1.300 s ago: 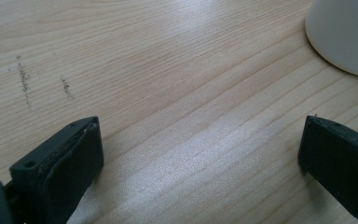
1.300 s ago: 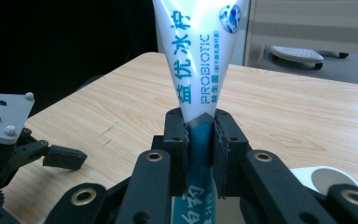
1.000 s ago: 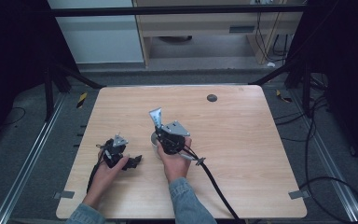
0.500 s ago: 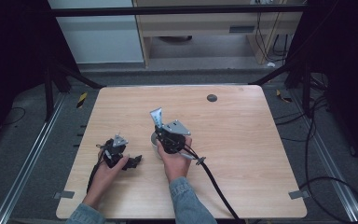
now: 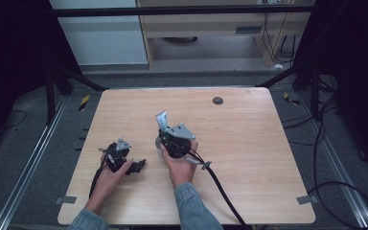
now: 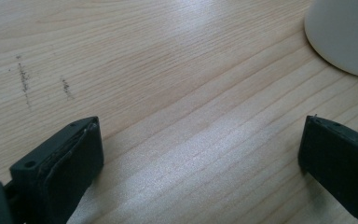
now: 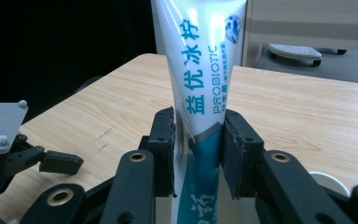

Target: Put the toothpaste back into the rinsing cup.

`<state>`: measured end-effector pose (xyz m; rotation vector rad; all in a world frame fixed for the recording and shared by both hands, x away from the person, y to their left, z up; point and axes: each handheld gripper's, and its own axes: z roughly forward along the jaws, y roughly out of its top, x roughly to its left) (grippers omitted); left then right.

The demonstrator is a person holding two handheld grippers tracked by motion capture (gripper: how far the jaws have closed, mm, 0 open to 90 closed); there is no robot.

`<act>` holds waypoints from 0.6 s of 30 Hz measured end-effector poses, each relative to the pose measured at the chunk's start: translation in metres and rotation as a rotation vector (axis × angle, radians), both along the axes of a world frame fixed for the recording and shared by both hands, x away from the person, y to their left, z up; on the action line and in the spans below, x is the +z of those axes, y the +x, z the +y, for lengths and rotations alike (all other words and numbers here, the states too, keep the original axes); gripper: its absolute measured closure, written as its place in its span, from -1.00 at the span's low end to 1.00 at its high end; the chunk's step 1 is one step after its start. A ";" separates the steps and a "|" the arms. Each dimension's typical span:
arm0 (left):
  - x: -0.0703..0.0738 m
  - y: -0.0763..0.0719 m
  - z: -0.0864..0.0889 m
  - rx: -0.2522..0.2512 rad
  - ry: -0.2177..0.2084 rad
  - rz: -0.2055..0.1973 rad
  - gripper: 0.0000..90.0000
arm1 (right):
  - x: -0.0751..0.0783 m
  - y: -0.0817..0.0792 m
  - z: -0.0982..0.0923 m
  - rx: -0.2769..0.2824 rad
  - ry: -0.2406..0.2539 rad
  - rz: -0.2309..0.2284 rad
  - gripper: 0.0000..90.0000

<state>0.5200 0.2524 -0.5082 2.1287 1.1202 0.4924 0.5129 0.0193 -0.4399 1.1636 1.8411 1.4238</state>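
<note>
A white and teal toothpaste tube (image 7: 200, 70) with blue print stands upright, and my right gripper (image 7: 198, 140) is shut on its lower half. In the high view the tube (image 5: 162, 118) rises from the right gripper (image 5: 167, 133) near the table's middle. A white cup (image 5: 158, 143) stands on the table just below and to the left of that gripper; its rim (image 7: 328, 179) peeks past the right jaw. My left gripper (image 5: 135, 166) lies low on the table at the left, open, with bare wood between its jaws (image 6: 200, 154). The cup's white side (image 6: 345, 37) sits ahead of it to the right.
The wooden table (image 5: 249, 143) has a small dark round hole (image 5: 217, 100) near its far edge. A thick black cable (image 5: 220, 187) trails from the right gripper to the near edge. Dark floor, metal rails and furniture surround the table.
</note>
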 end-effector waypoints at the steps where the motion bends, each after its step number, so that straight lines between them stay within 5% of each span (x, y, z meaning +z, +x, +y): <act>1: 0.000 0.000 0.000 0.000 0.000 0.000 -1.00 | 0.000 0.000 0.000 0.000 0.001 0.001 0.48; 18: 0.000 0.000 0.000 0.000 -0.001 0.000 -1.00 | 0.004 -0.002 -0.003 0.000 -0.026 -0.003 0.29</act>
